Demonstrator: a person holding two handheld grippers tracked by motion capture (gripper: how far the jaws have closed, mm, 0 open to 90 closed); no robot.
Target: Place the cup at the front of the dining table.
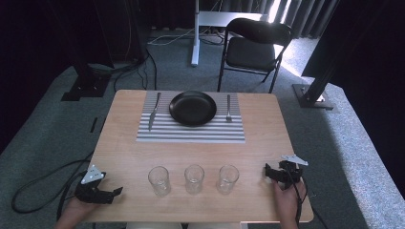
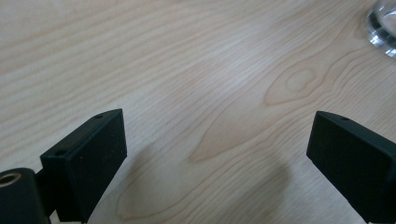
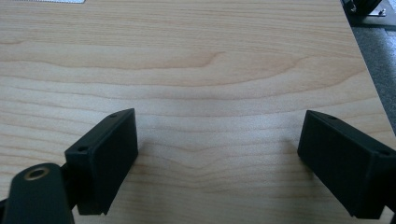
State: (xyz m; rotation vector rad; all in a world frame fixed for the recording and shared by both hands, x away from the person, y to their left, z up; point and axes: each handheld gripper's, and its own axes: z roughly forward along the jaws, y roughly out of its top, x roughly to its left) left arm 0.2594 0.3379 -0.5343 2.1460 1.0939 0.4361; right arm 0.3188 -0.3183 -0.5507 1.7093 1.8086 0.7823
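Three glasses [image 1: 194, 179] stand in a row near the worktop's [image 1: 124, 143] front edge. Left tool [image 1: 117, 191] and right tool [image 1: 266, 172] gape wide, empty. Glass: probably light, slick, breakable; grip mid-wall.

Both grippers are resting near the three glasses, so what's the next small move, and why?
Probably slide the left gripper toward the left glass until its jaws straddle it. Both grippers are open and empty on the table, the right gripper beside the right glass. The left glass base already shows just ahead in the left gripper view, so that reach looks shortest.
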